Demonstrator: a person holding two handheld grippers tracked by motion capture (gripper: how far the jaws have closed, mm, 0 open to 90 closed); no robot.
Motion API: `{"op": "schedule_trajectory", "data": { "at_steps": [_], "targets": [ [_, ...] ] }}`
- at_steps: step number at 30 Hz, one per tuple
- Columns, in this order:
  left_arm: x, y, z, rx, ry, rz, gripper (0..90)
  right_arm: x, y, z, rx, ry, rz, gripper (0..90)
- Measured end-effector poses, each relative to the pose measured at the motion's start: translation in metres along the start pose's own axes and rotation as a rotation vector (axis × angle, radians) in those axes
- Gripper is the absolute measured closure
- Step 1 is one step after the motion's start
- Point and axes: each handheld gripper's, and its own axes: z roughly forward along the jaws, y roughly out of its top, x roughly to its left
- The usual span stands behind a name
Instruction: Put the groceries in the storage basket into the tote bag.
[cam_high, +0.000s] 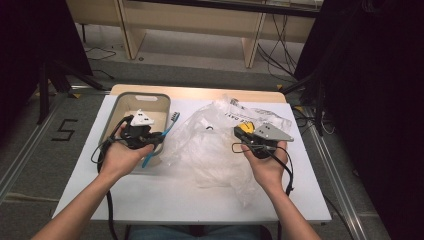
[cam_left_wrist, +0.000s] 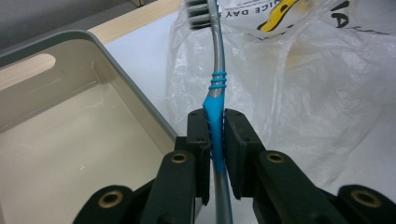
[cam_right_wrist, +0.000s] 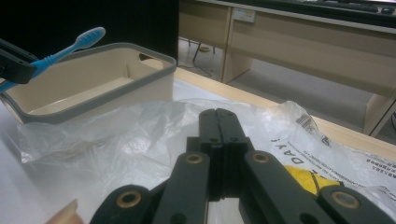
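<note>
A blue and grey toothbrush (cam_left_wrist: 217, 98) is clamped by its handle between the pads of my left gripper (cam_left_wrist: 215, 135), bristle head pointing away. In the high view the toothbrush (cam_high: 162, 137) slants over the right rim of the beige bin (cam_high: 114, 112), held by my left gripper (cam_high: 145, 136). From the right gripper view the toothbrush (cam_right_wrist: 70, 49) hangs above the bin (cam_right_wrist: 112, 84). My right gripper (cam_right_wrist: 218, 126) is shut with nothing between its jaws, hovering over the clear plastic bag (cam_right_wrist: 116, 135). In the high view the right gripper (cam_high: 245, 136) rests over the bag (cam_high: 215, 145).
The bin's (cam_left_wrist: 70, 135) inside is bare. The crumpled bag (cam_left_wrist: 317, 93) carries black print and a yellow mark (cam_right_wrist: 308, 179). White table (cam_high: 165, 195) lies open in front of both hands. Wooden furniture (cam_high: 190, 20) stands beyond the far edge.
</note>
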Motion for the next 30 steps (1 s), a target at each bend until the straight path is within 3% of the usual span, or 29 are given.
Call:
{"op": "schedule_trajectory", "data": {
  "at_steps": [7,30],
  "targets": [
    [-0.007,-0.002,-0.002,-0.009,-0.007,0.021,80.6,0.0,0.0,0.0,-0.001,0.001,-0.002,90.0],
    [-0.038,-0.004,0.0,-0.009,-0.091,0.082,80.6,0.0,0.0,0.0,-0.001,0.002,-0.001,90.0]
  ]
}}
